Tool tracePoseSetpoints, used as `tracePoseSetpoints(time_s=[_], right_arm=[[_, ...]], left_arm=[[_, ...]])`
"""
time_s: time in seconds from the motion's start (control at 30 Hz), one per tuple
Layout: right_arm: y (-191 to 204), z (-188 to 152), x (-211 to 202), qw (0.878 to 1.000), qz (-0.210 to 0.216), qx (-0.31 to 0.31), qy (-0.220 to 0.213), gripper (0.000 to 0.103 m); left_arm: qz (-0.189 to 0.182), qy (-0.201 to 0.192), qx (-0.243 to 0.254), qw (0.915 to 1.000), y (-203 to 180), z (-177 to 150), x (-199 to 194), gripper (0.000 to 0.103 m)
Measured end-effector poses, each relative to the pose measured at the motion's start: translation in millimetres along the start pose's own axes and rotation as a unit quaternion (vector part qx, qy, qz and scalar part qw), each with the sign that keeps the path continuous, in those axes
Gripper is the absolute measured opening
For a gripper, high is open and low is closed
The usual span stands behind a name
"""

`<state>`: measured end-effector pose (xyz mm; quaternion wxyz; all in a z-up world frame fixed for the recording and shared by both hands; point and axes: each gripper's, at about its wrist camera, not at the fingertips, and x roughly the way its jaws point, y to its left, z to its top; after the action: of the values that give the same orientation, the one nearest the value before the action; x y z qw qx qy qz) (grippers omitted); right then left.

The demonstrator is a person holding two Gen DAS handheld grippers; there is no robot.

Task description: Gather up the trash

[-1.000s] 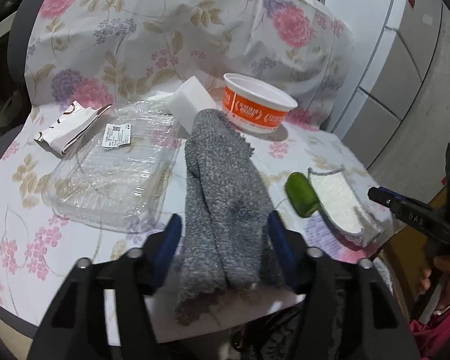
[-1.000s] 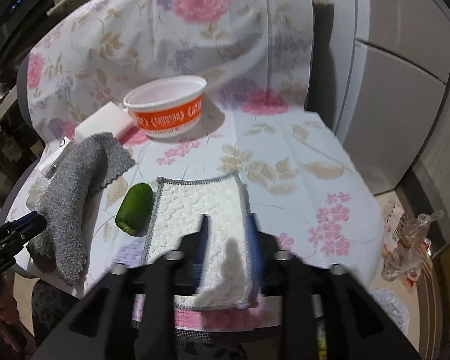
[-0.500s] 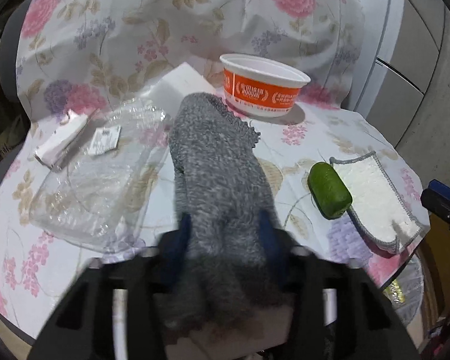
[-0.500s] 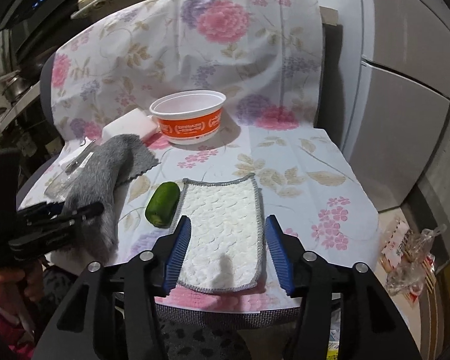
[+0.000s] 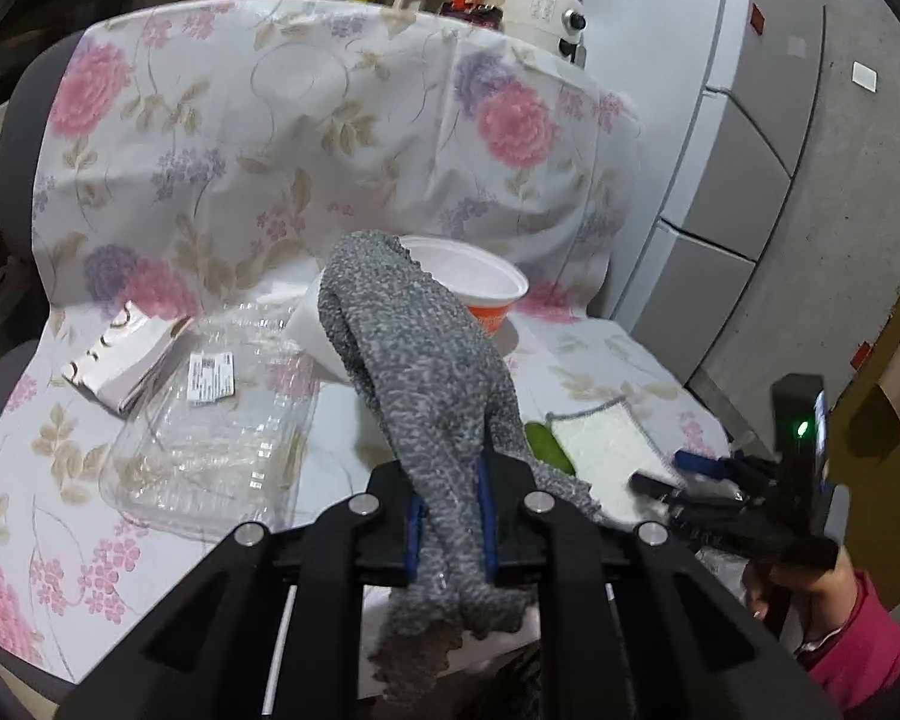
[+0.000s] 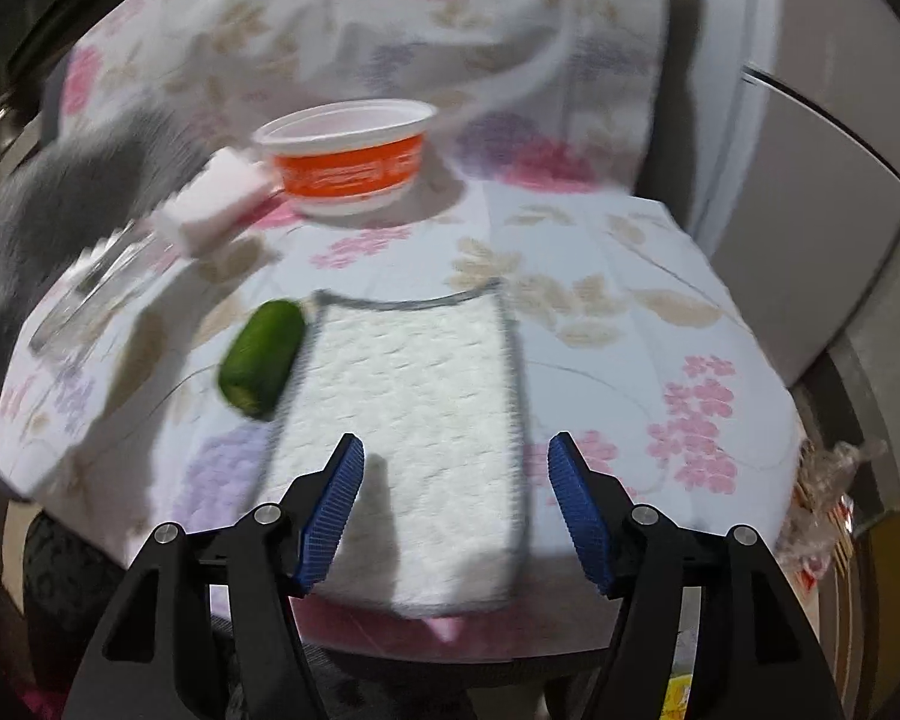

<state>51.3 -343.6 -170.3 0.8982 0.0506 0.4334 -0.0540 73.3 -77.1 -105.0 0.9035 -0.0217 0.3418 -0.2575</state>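
Floral cloth (image 5: pixel 222 180) covers the surface and its raised back. Left wrist view: the left gripper (image 5: pixel 450 516) is clenched on a grey rag (image 5: pixel 414 372), lifted off the surface; a clear plastic tray (image 5: pixel 210 450) and a crumpled wrapper (image 5: pixel 120 354) lie to its left. Right wrist view, blurred: the right gripper (image 6: pixel 456 498) is released, its jaws spread above a white cloth (image 6: pixel 414 396), just beside a green cucumber piece (image 6: pixel 264 354); an orange bowl (image 6: pixel 348 162) stands behind.

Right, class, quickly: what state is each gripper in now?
Left gripper: shut on the grey cloth.
Right gripper: open, holding nothing, above the white cloth.
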Motion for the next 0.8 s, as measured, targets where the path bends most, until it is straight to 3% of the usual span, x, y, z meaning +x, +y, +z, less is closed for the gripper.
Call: tracePoseSetpoints(time_s=[0.1,0.27,0.3,0.63,0.8], right_arm=[[-9.8,-0.8,6.6,1.0,0.004,0.011,0.011,0.06],[-8.1,4.6,4.2,1.0,0.008,0.003,0.006,0.019],[-7.9,5.8,0.9,1.0,0.01,0.003,-0.001,0.005],[-11.0,24.5,-76.8,0.992,0.032,0.041,-0.119,0.003],[-8.5,30.6,-104.9,0.986,0.04,0.043,-0.153,0.003]], left_arm=[[0.002,0.011,-0.009,0.9999,6.1,-6.4,5.8,0.012],[0.011,0.008,0.003,0.9999,3.0,-7.5,8.0,0.012],[0.014,0.007,0.005,0.9999,2.0,-6.9,7.5,0.012],[0.004,-0.024,0.01,0.9997,-16.1,3.0,-15.2,0.012],[-0.001,-0.051,0.015,0.9986,-27.8,8.7,-35.6,0.012]])
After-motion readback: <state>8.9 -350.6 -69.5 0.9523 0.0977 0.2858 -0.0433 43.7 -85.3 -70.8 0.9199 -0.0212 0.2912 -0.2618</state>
